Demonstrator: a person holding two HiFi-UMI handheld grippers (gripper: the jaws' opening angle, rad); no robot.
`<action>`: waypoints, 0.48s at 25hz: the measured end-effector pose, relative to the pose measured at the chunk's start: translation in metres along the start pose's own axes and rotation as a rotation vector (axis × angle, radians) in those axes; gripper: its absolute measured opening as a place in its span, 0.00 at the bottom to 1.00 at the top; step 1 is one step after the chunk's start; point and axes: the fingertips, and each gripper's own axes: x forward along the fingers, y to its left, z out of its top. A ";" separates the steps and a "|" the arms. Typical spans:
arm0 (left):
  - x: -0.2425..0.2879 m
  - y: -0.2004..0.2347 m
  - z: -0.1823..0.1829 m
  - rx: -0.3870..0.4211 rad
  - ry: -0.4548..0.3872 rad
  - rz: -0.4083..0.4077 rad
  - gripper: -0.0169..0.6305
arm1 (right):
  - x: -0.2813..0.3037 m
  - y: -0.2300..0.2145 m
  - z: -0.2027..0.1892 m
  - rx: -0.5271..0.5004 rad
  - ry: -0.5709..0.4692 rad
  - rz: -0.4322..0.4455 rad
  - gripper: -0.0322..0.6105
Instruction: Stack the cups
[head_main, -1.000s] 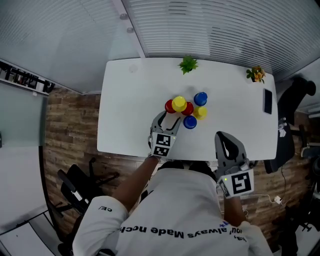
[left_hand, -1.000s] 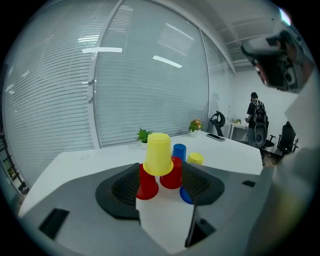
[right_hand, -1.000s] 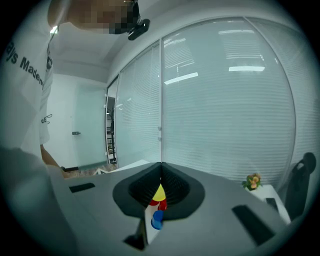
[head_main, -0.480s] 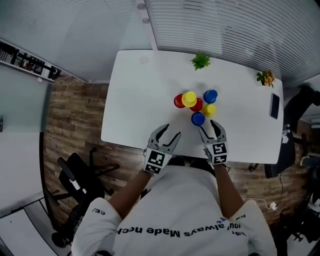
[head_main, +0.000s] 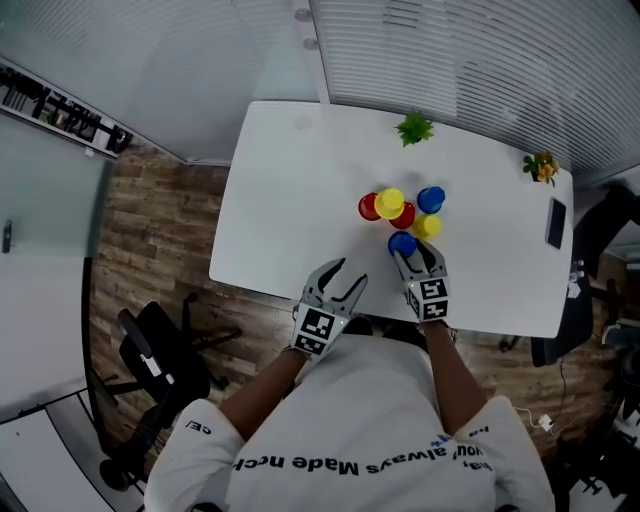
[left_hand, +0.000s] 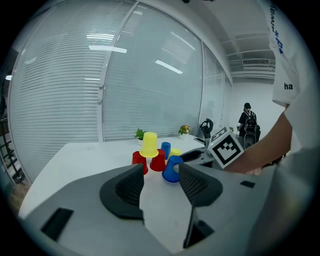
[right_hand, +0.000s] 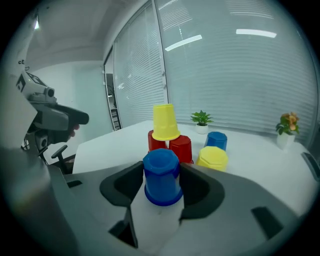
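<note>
Right gripper (right_hand: 161, 170) first: its jaws have just been opening and now stand wide apart, one on either side of the near blue cup (right_hand: 161, 176). That cup sits upside down on the desk (head_main: 290, 200), squarely in the gap. I can't see the pads pressing on it, so I call this a line-up, not a grip.

The step in hand, as I read it, is picking this cup off the desk. To do it well, close evenly on the middle of the wall, where the pads sit flattest against the taper. Squeeze lightly, because thin plastic like this probably buckles. Then lift straight up. At 12 o'clock, just beside it, two red cups (right_hand: 181, 147) carry a top yellow cup (right_hand: 165, 122), and a sideways drag could topple that little tower. A loose yellow cup (right_hand: 213, 157) sits at 2 o'clock and a far blue cup (right_hand: 216, 141) at 1 o'clock, both clear of the jaws.

Out at 8 o'clock, the left gripper (left_hand: 160, 176) hovers near the desk's front edge. Its jaws have just been closing a touch but stand apart, with nothing between them. It looks well placed to steady the tower if that's needed.
</note>
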 end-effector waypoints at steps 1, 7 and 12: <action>0.001 0.000 0.001 0.001 0.000 -0.005 0.40 | -0.008 0.003 0.004 0.000 -0.009 -0.001 0.42; 0.017 -0.006 0.006 0.007 -0.010 -0.054 0.40 | -0.058 -0.006 0.045 -0.022 -0.051 -0.056 0.42; 0.028 -0.012 0.009 0.002 -0.014 -0.077 0.40 | -0.063 -0.041 0.082 0.024 -0.123 -0.089 0.42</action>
